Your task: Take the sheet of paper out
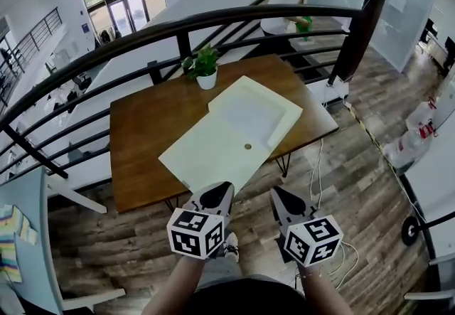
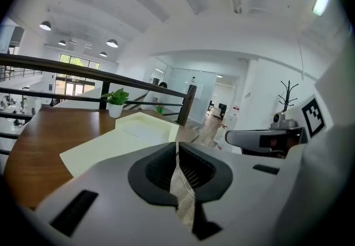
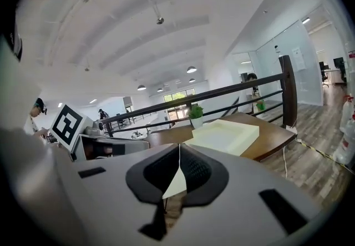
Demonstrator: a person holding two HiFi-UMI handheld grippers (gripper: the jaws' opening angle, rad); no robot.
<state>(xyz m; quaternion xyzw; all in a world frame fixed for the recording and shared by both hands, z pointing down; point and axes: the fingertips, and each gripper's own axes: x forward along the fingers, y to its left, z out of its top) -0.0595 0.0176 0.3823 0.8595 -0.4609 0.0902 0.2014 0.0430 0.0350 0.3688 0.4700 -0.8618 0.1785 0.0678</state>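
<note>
A large cream paper envelope (image 1: 227, 136) lies open on the brown wooden table (image 1: 149, 129), its flap spread toward me and a small round brown fastener (image 1: 247, 146) near its middle. Its far half stands up thicker, like a shallow box. No loose sheet shows. My left gripper (image 1: 219, 191) and right gripper (image 1: 281, 195) hover side by side off the table's near edge, short of the envelope, both shut and holding nothing. In the left gripper view the envelope (image 2: 111, 142) lies ahead of the left gripper (image 2: 177, 147). In the right gripper view it (image 3: 222, 135) lies past the right gripper (image 3: 179, 150).
A small potted plant (image 1: 205, 68) stands at the table's far edge, just behind the envelope. A dark metal railing (image 1: 213, 18) curves behind the table. A person (image 1: 284, 4) stands beyond it. Cables (image 1: 316, 164) trail on the wood floor at the right, near a white table (image 1: 434, 171).
</note>
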